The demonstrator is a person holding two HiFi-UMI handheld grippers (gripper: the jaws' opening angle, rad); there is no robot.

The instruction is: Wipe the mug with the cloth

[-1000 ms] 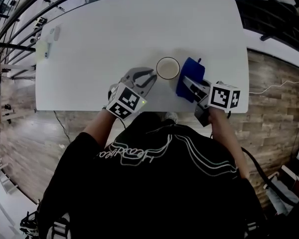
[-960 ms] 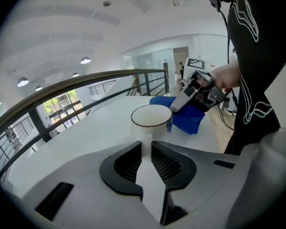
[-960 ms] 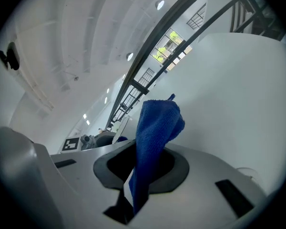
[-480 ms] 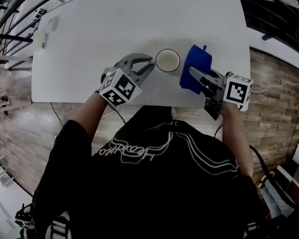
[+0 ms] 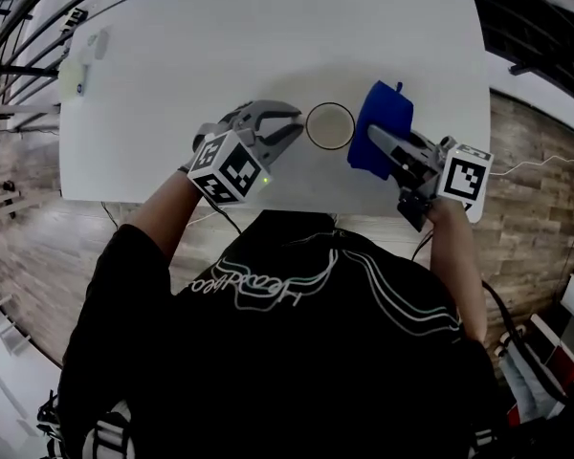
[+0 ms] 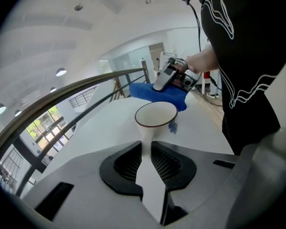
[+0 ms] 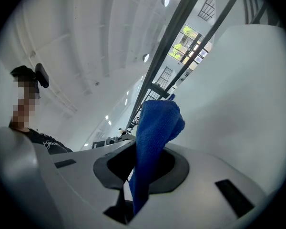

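Note:
A white mug point(image 5: 329, 125) with a dark rim stands upright on the white table point(image 5: 220, 55), near its front edge. My left gripper point(image 5: 292, 124) reaches in from the left and is shut on the mug's handle. In the left gripper view the handle point(image 6: 145, 147) runs between the pads up to the mug point(image 6: 156, 116). My right gripper point(image 5: 371, 137) sits just right of the mug, shut on a blue cloth point(image 5: 383, 122). The cloth point(image 7: 155, 128) rises in a fold from between those jaws. From the left gripper view the cloth point(image 6: 148, 90) hangs right behind the mug.
Small pale objects point(image 5: 77, 75) lie at the table's far left corner. Dark railings point(image 5: 38, 8) curve behind the table, and a wooden floor point(image 5: 526, 189) lies to the right. The person's black-clad body stands close against the table's front edge.
The right gripper has lifted the blue cloth and brought it up level with the mug's right side. The left gripper has rolled slightly while keeping hold of the handle.

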